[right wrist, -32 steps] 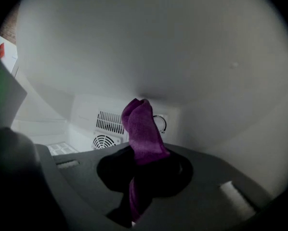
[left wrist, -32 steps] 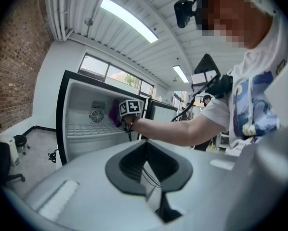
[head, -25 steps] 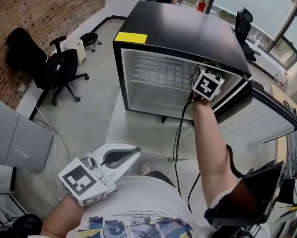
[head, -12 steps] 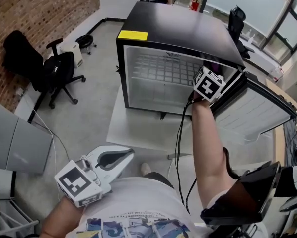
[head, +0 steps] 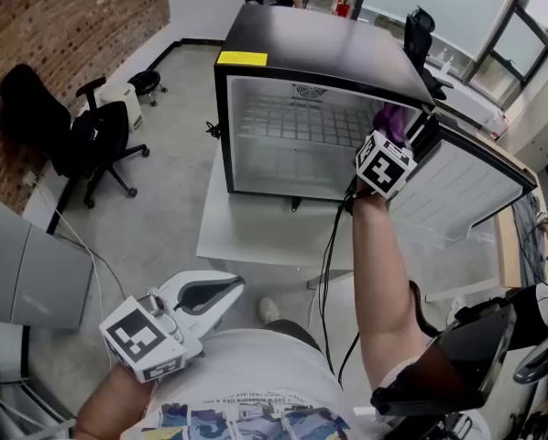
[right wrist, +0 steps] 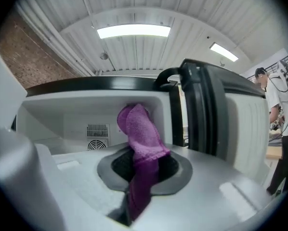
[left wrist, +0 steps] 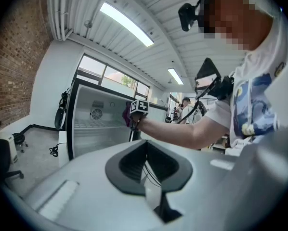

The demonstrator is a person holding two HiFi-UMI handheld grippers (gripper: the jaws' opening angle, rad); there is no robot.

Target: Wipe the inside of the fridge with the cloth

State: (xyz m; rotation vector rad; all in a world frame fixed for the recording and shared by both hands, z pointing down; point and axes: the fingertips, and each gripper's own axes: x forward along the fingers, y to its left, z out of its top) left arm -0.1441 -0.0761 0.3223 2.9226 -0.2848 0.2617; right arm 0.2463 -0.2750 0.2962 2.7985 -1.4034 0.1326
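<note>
Right tool (head: pixel 387 137): pressed shut on the purple cloth (head: pixel 390 117), held at arm's length at the fridge mouth, marker cube facing the head camera
Cloth: pinched between the right tool's jaws, its free end standing up above them in a loose fold; it sits at the upper right of the fridge opening, just beside the hinge side; whether it touches the inner wall cannot be told
Left tool (head: pixel 217 293): jaws pressed together with nothing between them, held low near the person's body, well apart from the fridge
Fridge (head: pixel 320 58): small black cabinet with a white interior, standing on a low white counter (head: pixel 256 236); a yellow label (head: pixel 242 59) sits on its top front corner
Door (head: pixel 466 200): swung wide open to the right, white lining showing
Inside: a wire shelf (head: pixel 292 122) spans the cabinet, and a round vent (head: pixel 303 91) shows on the back wall
Surroundings: a black office chair (head: pixel 82 136) stands on the grey floor by a brick wall (head: pixel 63 16)
</note>
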